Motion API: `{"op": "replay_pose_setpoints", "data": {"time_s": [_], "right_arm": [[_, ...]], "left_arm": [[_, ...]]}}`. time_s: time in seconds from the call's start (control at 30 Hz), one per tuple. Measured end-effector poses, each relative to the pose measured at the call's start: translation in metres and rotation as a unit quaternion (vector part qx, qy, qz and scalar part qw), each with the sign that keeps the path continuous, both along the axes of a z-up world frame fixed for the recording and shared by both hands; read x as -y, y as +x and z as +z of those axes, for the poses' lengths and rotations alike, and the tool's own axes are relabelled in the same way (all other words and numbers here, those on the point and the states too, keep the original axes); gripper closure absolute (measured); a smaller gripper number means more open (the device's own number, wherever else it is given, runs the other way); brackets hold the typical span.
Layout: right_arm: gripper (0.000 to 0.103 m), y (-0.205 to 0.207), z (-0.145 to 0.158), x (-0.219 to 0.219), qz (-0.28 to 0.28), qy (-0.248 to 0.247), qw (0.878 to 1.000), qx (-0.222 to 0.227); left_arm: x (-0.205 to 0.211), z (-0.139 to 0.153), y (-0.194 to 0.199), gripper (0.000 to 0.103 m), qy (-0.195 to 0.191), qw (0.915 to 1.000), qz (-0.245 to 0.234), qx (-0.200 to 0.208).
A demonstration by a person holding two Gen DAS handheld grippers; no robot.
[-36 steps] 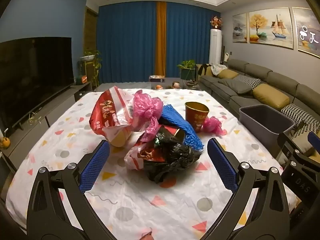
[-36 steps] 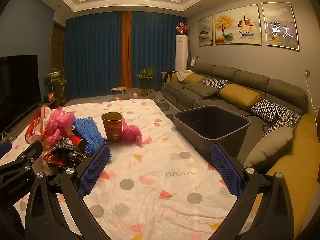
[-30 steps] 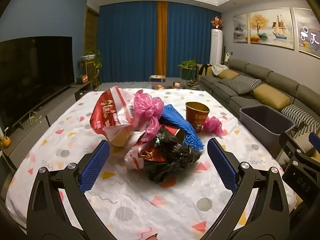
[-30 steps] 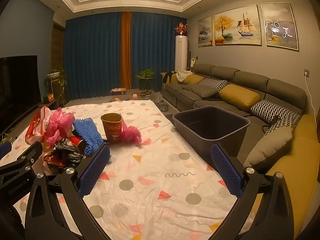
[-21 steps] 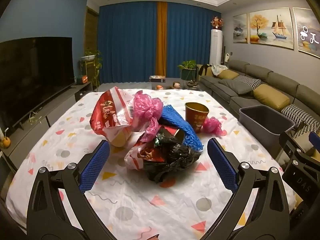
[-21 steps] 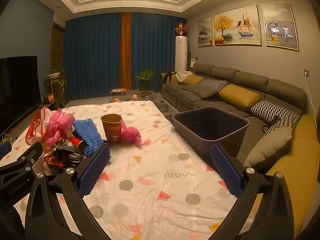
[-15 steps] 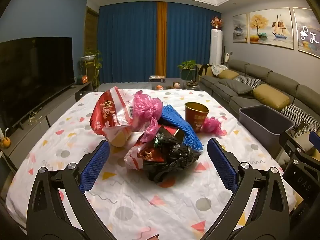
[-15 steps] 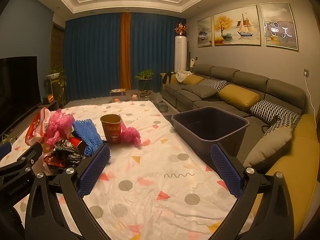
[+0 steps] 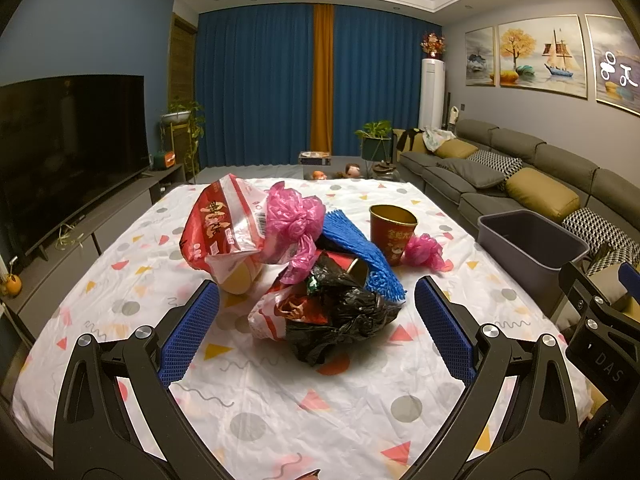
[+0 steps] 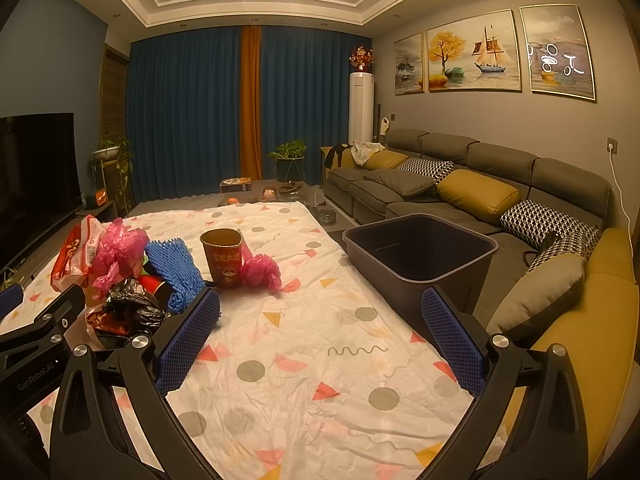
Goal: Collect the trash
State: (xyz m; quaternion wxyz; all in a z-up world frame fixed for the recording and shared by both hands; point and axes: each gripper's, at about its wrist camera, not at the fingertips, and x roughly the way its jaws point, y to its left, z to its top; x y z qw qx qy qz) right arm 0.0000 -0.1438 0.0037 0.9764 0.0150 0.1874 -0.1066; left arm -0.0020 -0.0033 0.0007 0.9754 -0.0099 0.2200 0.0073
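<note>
The left gripper [image 9: 316,332] is spread wide and holds nothing; its two blue pads [image 9: 188,332] stand at the lower left and lower right of the left wrist view. Between them, in the middle of that view, lies the trash pile on the cloth [image 9: 280,400], a white sheet with coloured dots and triangles. The nearest piece is a black bag [image 9: 344,316], crumpled, with a red and white wrapper [image 9: 272,316] touching its left side. Behind it, up and left of centre, a red snack bag [image 9: 220,228] leans on a pink bag [image 9: 294,216]. A blue mesh sleeve [image 9: 360,256] lies tilted over the pile, right of centre. Further right a red cup [image 9: 392,232] stands upright, and a small pink wad [image 9: 426,250] is just beside it, on its right.

The right gripper [image 10: 320,340] is also spread wide and empty, above a bare part of the cloth in the lower middle of the right wrist view. In this view the pile is at the left edge, partly hidden by the left gripper's body. The cup is left of centre with the pink wad touching its base. A grey bin [image 10: 420,256] stands off the right edge of the cloth, right of centre, near the sofa [image 10: 500,184]. I cannot see anything inside the bin. A TV [image 9: 68,144] is at the left side of the left wrist view.
</note>
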Motion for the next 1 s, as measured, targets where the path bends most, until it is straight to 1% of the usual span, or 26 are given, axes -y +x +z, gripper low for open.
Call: {"op": "replay_pose_setpoints", "data": {"time_s": [0.33,0.37,1.0], "right_arm": [[0.005,0.0016,-0.0059,-0.0034,0.0,0.0,1.0,0.0],[0.005,-0.0003,0.0002,0.0008,0.0,0.0,1.0,0.0],[0.005,-0.0017,-0.0001,0.0016,-0.001,0.0,1.0,-0.001]], "left_arm": [[0.0,-0.0001,0.0001,0.007,0.0,1.0,0.0,0.0],[0.0,-0.0001,0.0001,0.007,0.0,1.0,0.0,0.0],[0.001,0.0001,-0.0004,0.007,0.0,1.0,-0.001,0.0]]}}
